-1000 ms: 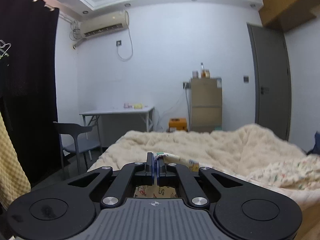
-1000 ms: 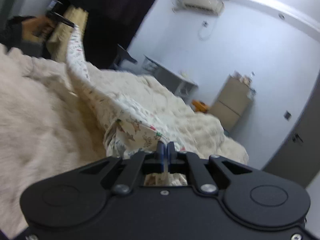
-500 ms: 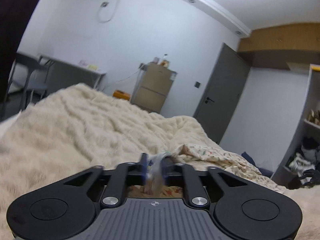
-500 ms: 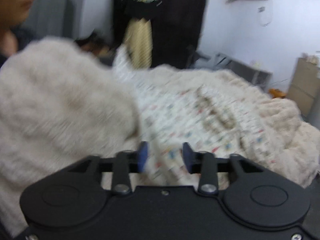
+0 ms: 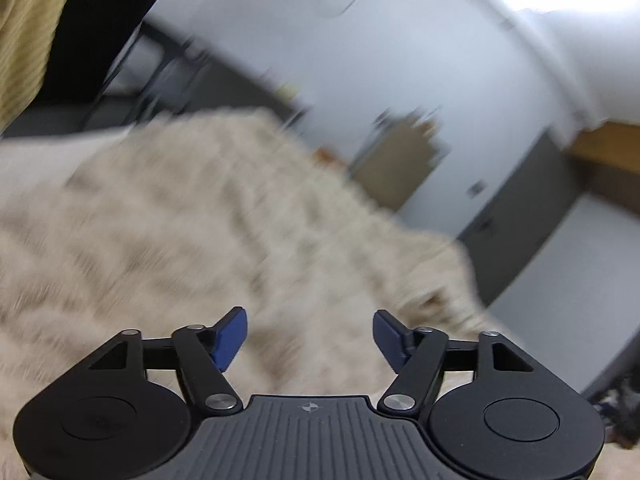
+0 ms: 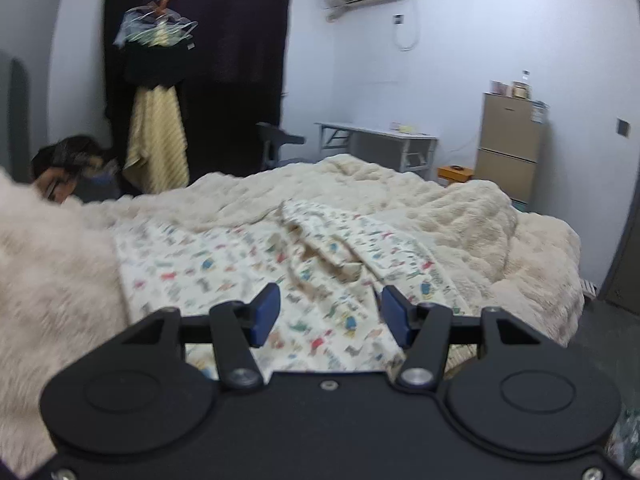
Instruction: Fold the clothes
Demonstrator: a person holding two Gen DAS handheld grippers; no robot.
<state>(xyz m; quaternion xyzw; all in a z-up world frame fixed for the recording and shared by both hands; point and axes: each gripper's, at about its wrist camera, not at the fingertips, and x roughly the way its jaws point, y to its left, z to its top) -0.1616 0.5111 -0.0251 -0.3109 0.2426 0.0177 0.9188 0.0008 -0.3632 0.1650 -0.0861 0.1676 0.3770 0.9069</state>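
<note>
A cream garment with small coloured prints [image 6: 248, 264] lies spread on the fluffy beige blanket [image 6: 460, 216] in the right wrist view, its far part folded over in loose creases. My right gripper [image 6: 329, 314] hovers just above the garment's near edge, jaws opening, nothing pinched between the blue pads. In the blurred left wrist view my left gripper [image 5: 309, 334] is low over the blanket [image 5: 200, 220], jaws opening and empty. A patch of patterned cloth [image 5: 436, 300] shows faintly to its right.
A person's head [image 6: 68, 168] shows at the left behind the bed. Beyond the bed stand a grey chair [image 6: 276, 146], a white table [image 6: 380, 140], a tan cabinet [image 6: 510, 148] and a dark curtain with hanging clothes [image 6: 158, 92]. A grey door [image 5: 516, 204] is at the right.
Both grippers went from shut on the garment to open and let it go. The garment dropped flat on the blanket. The left gripper sank toward the bed and rolled; the right view levelled out.
</note>
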